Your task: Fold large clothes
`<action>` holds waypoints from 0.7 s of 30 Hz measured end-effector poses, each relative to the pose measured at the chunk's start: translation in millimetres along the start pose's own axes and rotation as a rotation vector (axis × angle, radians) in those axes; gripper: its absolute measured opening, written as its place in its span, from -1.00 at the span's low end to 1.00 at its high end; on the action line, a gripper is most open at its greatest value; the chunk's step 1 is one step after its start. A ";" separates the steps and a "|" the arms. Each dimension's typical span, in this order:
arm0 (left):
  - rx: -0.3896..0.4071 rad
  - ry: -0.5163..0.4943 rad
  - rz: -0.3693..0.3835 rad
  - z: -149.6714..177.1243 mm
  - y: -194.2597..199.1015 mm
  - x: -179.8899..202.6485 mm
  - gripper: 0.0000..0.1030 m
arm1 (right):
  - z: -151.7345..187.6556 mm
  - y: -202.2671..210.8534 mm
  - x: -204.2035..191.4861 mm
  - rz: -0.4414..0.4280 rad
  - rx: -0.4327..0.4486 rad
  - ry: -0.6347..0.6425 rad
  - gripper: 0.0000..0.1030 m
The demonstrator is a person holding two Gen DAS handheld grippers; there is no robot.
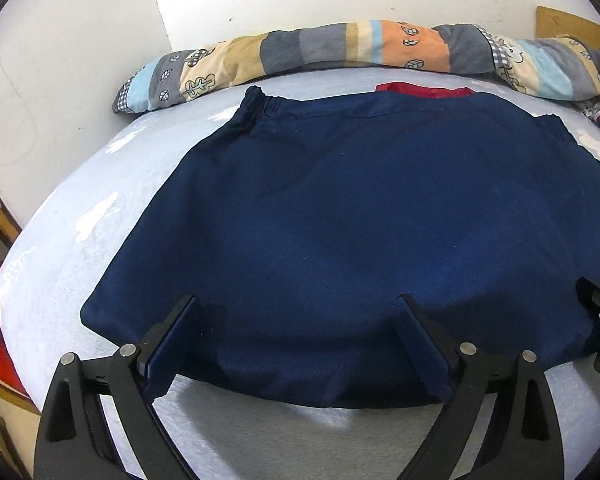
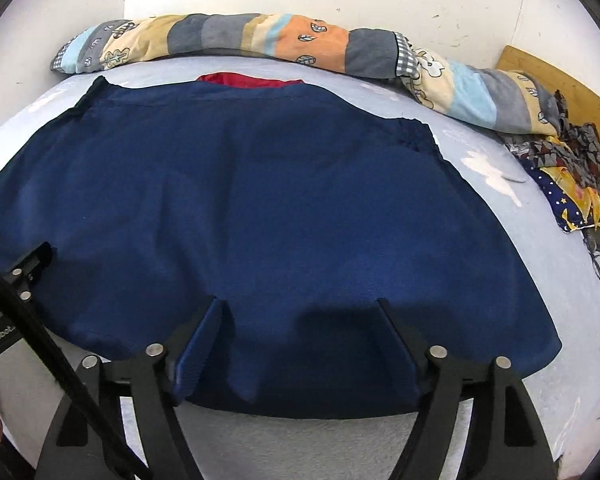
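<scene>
Blue cloth — a big navy garment (image 1: 360,216) — lies spread flat on the pale bed (image 1: 68,240). A bit of red lining (image 1: 422,90) peeks out at its far edge. The left gripper (image 1: 300,340) and right gripper (image 2: 300,340) are both wide open over the near hem — holding nothing. A patchwork quilt (image 2: 260,38) lies rolled by the wall, and other clothes (image 2: 572,176) are piled in the corner.

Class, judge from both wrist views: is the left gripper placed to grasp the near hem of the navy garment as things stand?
Probably yes. The left gripper is open, its fingers straddling the navy garment at the near hem, and nothing lies between them. The right gripper sits alongside, clear of it.
</scene>
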State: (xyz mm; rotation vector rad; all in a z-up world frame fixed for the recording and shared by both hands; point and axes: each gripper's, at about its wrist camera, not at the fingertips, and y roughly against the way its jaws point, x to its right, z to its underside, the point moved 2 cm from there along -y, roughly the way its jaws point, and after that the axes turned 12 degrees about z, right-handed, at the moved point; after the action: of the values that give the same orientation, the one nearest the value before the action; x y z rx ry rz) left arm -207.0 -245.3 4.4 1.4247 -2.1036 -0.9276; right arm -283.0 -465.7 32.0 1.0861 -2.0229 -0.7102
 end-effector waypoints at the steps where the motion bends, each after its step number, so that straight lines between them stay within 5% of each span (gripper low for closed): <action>1: -0.002 0.006 0.001 -0.6 -0.8 -1.3 0.91 | 0.3 -0.2 0.5 0.002 0.000 -0.001 0.61; 21: -0.001 0.017 -0.004 -1.0 -2.7 -0.4 0.99 | 1.6 -3.3 4.8 0.014 0.000 -0.026 0.77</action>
State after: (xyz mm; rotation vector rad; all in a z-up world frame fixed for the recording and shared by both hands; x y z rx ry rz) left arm -204.4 -245.8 3.2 1.4319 -2.0879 -0.9152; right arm -284.5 -471.3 30.2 1.0665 -2.0505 -0.7205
